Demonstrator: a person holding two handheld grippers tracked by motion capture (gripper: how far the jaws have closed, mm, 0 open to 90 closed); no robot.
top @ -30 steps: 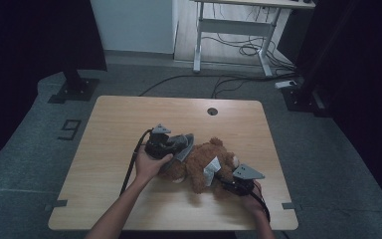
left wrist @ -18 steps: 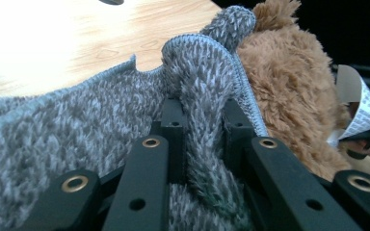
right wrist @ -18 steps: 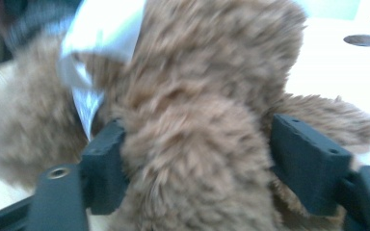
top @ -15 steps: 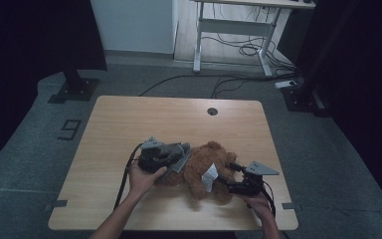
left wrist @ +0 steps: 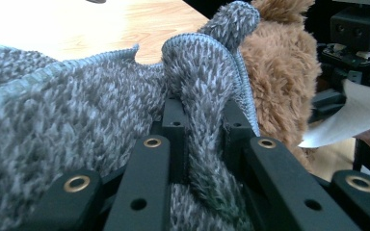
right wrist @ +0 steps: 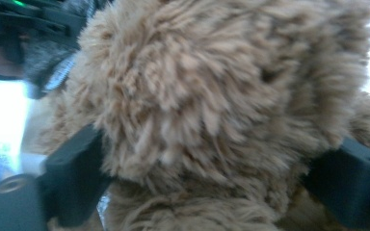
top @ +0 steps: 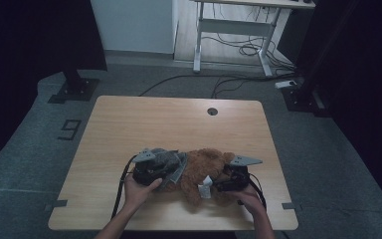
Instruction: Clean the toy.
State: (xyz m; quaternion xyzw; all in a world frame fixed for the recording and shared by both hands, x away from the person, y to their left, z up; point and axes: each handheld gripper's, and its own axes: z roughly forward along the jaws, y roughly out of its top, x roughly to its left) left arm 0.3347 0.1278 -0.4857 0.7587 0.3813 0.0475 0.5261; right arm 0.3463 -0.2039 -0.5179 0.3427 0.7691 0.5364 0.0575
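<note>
Spreading right gripper (right wrist: 212, 159) astride lowered teddy bear (top: 206, 172)

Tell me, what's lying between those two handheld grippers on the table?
In the high view, a brown plush toy lies between them, with a grey knitted garment bunched at the left gripper and a white tag near the right gripper.

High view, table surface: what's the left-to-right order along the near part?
left hand → left gripper, shut on the grey knit cloth → brown plush toy → right gripper, jaws just opened wide around the plush → right hand.
</note>
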